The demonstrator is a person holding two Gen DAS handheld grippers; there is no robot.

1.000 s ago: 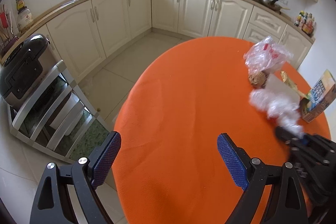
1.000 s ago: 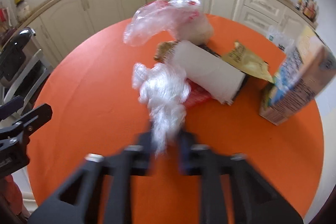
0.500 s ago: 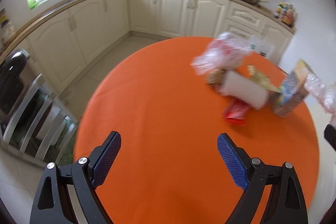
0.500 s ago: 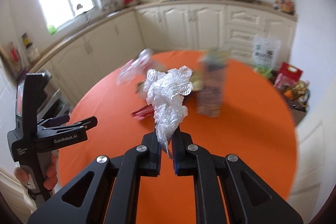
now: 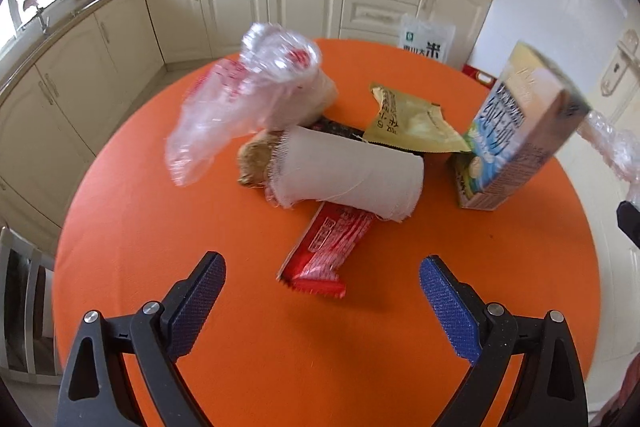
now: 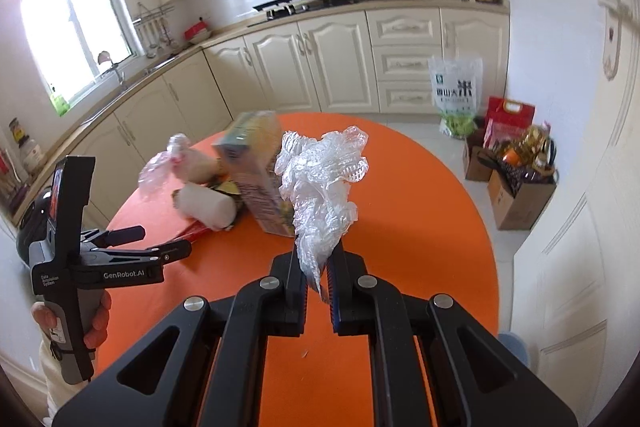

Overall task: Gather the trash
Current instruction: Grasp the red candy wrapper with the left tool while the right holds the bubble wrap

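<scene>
From the left gripper's camera, the left gripper [image 5: 320, 283] hangs over the orange table [image 5: 248, 359] with its blue pads spread wide and nothing between them. The red wrapper [image 5: 326, 247] lies flat just ahead of it, its long axis running from the near edge up and away to the right, with its far end tucked under the white roll [image 5: 348, 177]. Behind sit a clear bag [image 5: 244, 95], a gold packet [image 5: 408, 123] and a tilted carton [image 5: 520, 131]. If the wrapper is next, I'd come down across its narrow width at the free near end and draw it out from under the roll rather than lift straight up. From the right gripper's camera, the right gripper [image 6: 316, 287] is pinched tight on the tail of a crumpled plastic wad [image 6: 322, 183], held above the table, its length standing upright from the jaws and flaring at the top. No bin shows in either view. It's light and slippery, so I'd keep the squeeze on until it is over a bin.
</scene>
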